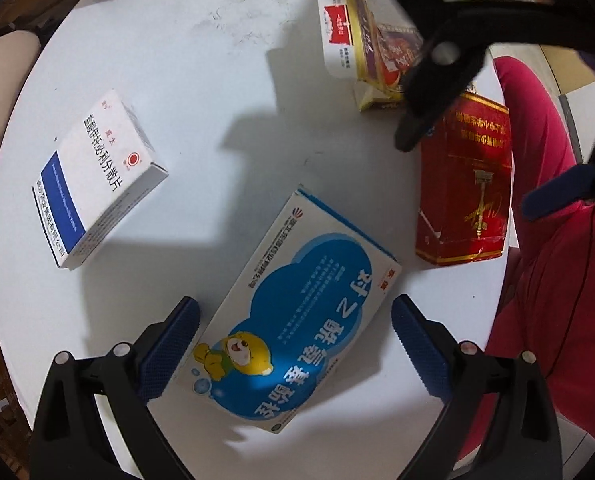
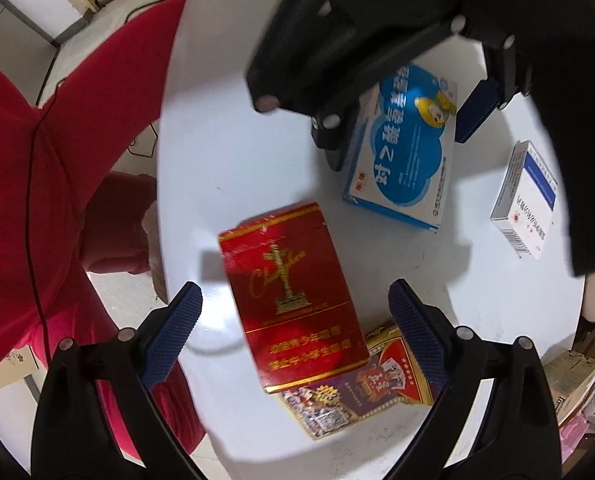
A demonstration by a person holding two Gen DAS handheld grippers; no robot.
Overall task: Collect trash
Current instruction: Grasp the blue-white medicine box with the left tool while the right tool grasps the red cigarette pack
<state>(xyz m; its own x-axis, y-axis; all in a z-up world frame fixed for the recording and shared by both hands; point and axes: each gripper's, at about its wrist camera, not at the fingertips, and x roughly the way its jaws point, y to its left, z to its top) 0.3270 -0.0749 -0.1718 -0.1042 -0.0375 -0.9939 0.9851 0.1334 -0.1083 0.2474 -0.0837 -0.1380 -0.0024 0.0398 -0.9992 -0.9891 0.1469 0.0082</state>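
table (image 1: pixel 217 40) came first in our view, white and round, filling most of both wrist frames, with a person's red clothing (image 2: pixel 37 160) along its edge, at the right of the left wrist frame and the left of the right wrist frame. we held the left gripper (image 1: pixel 295 344) pointing down, its blue-padded tongs standing wide at the bottom of the left wrist frame, with the blue and white bear box (image 1: pixel 293 320) lying flat between them; the pads did not press on it. we held the right gripper (image 2: pixel 295 328) pointing down too, tongs wide, and the red cigarette pack (image 2: pixel 293 296) lay between them at lower centre of the right wrist frame, not gripped as far as we could tell. under that pack's lower end a gold-edged card box (image 2: pixel 357 396) stuck out, touching it. next in size, the white box with a blue band (image 1: pixel 97 180) lay apart at the left of the left wrist frame. a white and red pack (image 1: pixel 343 36) lay at the upper right there, leaning on the card box.
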